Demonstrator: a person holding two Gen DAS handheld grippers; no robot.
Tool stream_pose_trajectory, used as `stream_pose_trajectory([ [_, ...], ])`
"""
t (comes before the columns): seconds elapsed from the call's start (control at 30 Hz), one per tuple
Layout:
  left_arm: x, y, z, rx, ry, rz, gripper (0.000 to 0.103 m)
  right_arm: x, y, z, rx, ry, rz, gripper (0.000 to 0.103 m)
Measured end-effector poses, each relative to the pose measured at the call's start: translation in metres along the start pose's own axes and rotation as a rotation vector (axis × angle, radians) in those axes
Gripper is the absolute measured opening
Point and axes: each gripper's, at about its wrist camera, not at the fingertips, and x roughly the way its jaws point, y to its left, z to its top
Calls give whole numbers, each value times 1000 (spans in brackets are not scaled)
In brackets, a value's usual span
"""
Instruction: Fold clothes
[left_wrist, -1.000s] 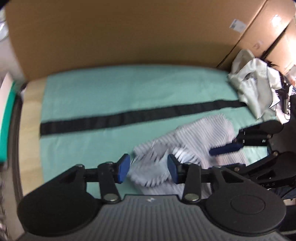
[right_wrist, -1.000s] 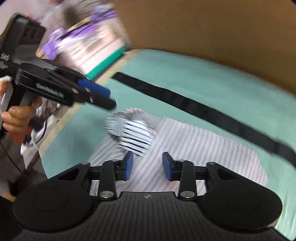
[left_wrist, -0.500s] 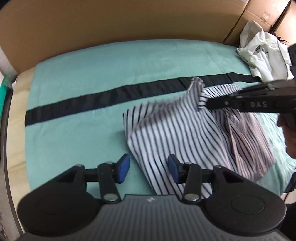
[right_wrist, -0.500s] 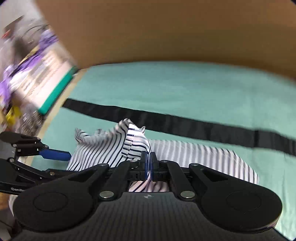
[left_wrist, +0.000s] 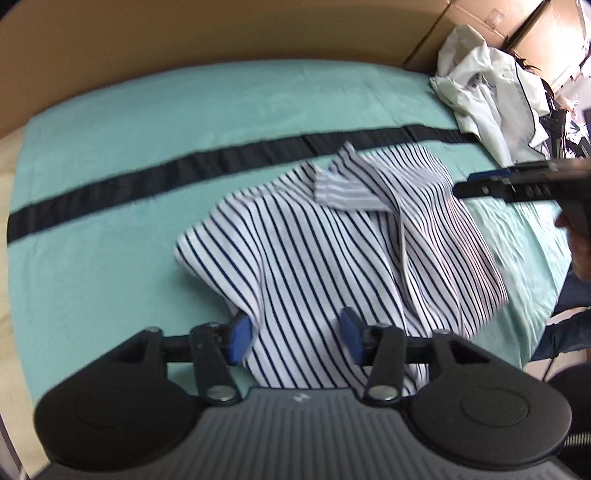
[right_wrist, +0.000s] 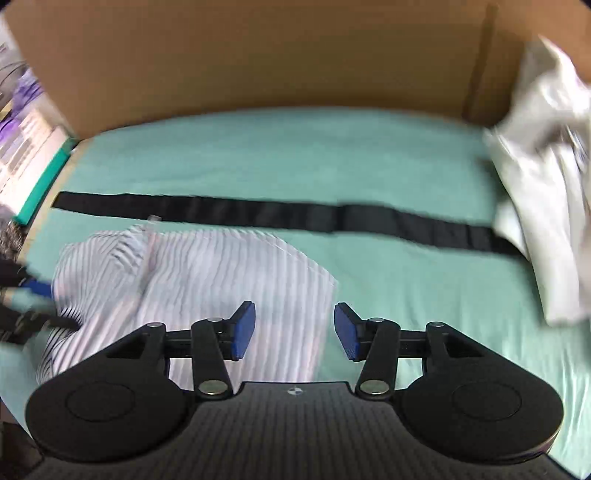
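Here the striped shirt (left_wrist: 332, 251) lies loosely heaped on the teal cloth (left_wrist: 184, 122), just on the near side of the black band (left_wrist: 147, 173) that runs across that cloth; only its far edge reaches the band. One flap is turned back over the body near the band, and a long side panel drapes over the right half, so the shirt reads as partly gathered rather than squared into a neat fold.

The left gripper (left_wrist: 295, 332) hovers over the shirt's near hem with its jaws spread wide and nothing between them; the blue pads straddle the fabric, seemingly placed to take that hem. The right gripper (right_wrist: 293, 330) is likewise wide apart and empty, held above the shirt's edge farthest from the left gripper, probably so each tool can work one side.

A pale crumpled garment (left_wrist: 487, 96) sits at the band's far right end against the cardboard wall (left_wrist: 221, 33), well apart from the shirt, likely parked there to keep the working area free.

Whether this heap is a fold under way or a shirt being spread flat, I cannot tell.
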Motion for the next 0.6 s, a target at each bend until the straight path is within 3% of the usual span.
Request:
stream_pose_trajectory([
  [0.07,-1,-5,-9,16,15,14,59,5,-5,1,36,3,18,50],
  [0.1,-1,-7,-11,22,18,21,58,8,-6,3,49,-2,31,44],
  [0.13,0,-9,-10,31,21,28,53,10,-6,4,62,-7,45,34],
  [0.17,-1,-9,-7,37,11,33,51,12,-7,6,75,-12,58,3],
  [0.23,-4,-4,0,36,-18,39,54,16,-6,9,88,-24,89,2],
  [0.27,-6,1,3,28,-37,40,61,14,2,11,55,-34,119,2],
  [0.37,-3,21,7,-33,-44,53,69,18,22,17,-30,-23,180,7],
  [0.6,5,39,13,-112,-66,69,69,22,18,15,-64,4,179,67],
])
